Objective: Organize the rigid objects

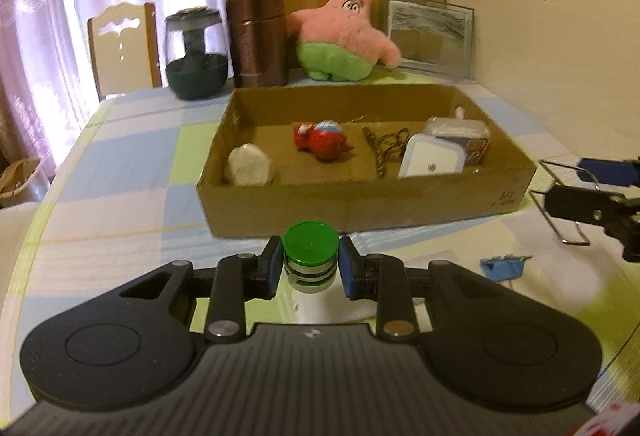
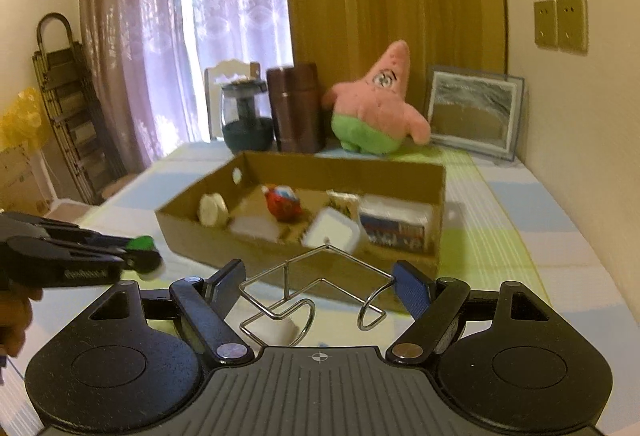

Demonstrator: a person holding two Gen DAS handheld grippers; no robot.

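Left claw [image 1: 308, 268] pinching green-capped bottle [image 1: 310, 256] — cardboard box [image 1: 360, 208] dead ahead, just beyond; right claw [image 2: 320, 288] spread around wire stand [image 2: 316, 288].

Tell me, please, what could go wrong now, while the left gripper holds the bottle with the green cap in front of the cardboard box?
The left gripper grips the bottle only around its neck, under the green cap, so it could swing or slip while lifted. The cardboard box has a high front wall, which the bottle might hit. The right gripper is open around a wire frame; closing might bend it or push it away.
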